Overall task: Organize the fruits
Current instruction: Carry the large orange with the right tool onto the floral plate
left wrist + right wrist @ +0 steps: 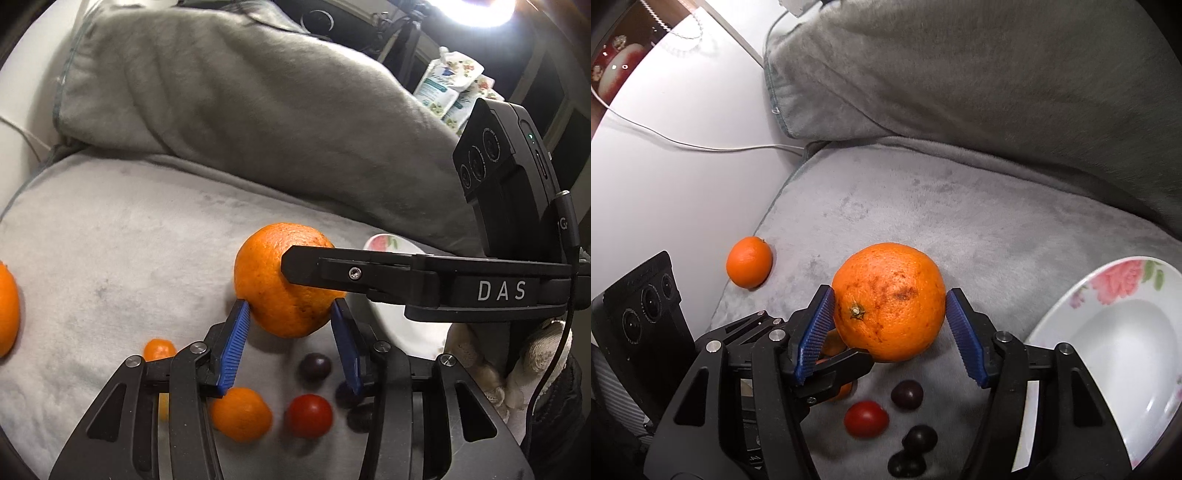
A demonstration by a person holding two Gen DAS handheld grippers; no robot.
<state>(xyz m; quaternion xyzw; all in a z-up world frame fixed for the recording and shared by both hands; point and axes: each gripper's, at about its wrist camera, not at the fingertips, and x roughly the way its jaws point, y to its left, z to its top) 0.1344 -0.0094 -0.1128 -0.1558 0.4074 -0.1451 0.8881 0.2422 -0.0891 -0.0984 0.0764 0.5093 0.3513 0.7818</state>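
Observation:
A big orange (284, 284) (890, 299) sits between the blue pads of both grippers, above a grey cushion (122, 243) (886, 199). My left gripper (291, 314) closes its pads against the orange's lower sides. My right gripper (890, 306) straddles the same orange with a small gap at its right pad; its finger (314, 266) crosses the orange in the left wrist view. Below lie a red tomato (309, 415) (866, 419), dark grapes (314, 365) (907, 394), small mandarins (242, 413) (159, 350), and a mandarin (749, 262) at the cushion's left edge. A flowered white plate (1123, 332) (391, 245) is on the right.
A grey pillow (240, 92) (979, 66) rises behind the cushion. A white surface with a cable (665, 140) lies left of the cushion. Another orange (7, 310) shows at the far left. Packets (447, 92) stand at the back right.

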